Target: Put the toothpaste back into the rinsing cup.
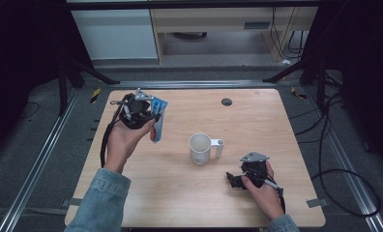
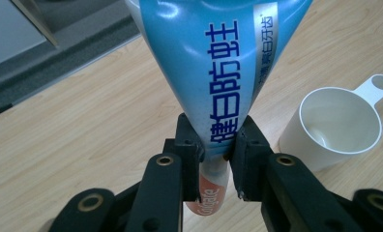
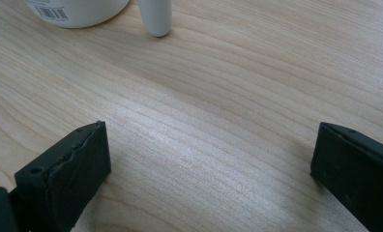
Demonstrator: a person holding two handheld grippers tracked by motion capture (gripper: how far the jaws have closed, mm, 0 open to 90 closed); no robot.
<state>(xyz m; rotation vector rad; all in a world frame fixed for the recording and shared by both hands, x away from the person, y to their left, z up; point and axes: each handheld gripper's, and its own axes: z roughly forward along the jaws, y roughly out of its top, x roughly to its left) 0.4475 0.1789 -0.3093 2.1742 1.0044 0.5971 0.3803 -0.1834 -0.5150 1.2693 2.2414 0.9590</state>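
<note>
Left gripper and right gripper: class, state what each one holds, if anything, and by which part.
The left gripper clamps a toothpaste tube at its narrow part near the cap end. The right gripper is open, holding nothing.

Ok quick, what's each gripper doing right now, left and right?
Left gripper: closed on the toothpaste tube, held above the table.
Right gripper: open, holding nothing, low over the table near the white cup.
</note>
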